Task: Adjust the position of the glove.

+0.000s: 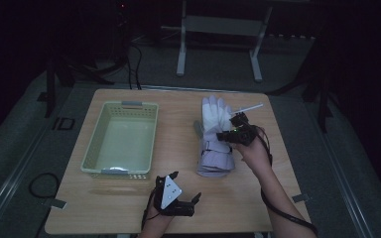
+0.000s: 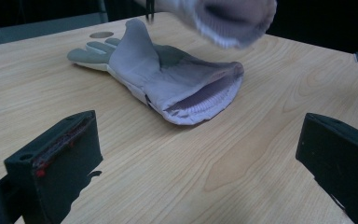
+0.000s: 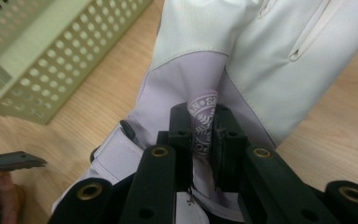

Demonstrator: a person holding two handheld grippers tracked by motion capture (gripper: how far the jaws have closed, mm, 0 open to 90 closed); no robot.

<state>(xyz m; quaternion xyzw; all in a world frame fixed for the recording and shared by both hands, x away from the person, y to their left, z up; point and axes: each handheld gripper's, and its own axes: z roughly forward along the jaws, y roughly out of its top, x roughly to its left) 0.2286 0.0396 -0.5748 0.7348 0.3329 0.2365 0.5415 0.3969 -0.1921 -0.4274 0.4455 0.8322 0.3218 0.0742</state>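
Observation:
A white and lavender glove [image 1: 214, 119] hangs over the table right of centre. My right gripper [image 1: 228, 130] is shut on a fold of its lavender fabric that bears a printed mark [image 3: 204, 126]. In the left gripper view the held glove's cuff [image 2: 233, 18] hangs blurred at the top. Below it a second glove [image 2: 168, 79] lies flat on the wood, grey fingers pointing away and open cuff towards me. My left gripper [image 1: 186, 184] rests near the table's front edge, open, with bare wood between its jaws [image 2: 198, 154].
A pale green perforated basket [image 1: 121, 106] stands empty on the left half of the table, and its corner [image 3: 51, 51] shows in the right gripper view. A metal stand [image 1: 218, 29] is on the floor beyond the far edge.

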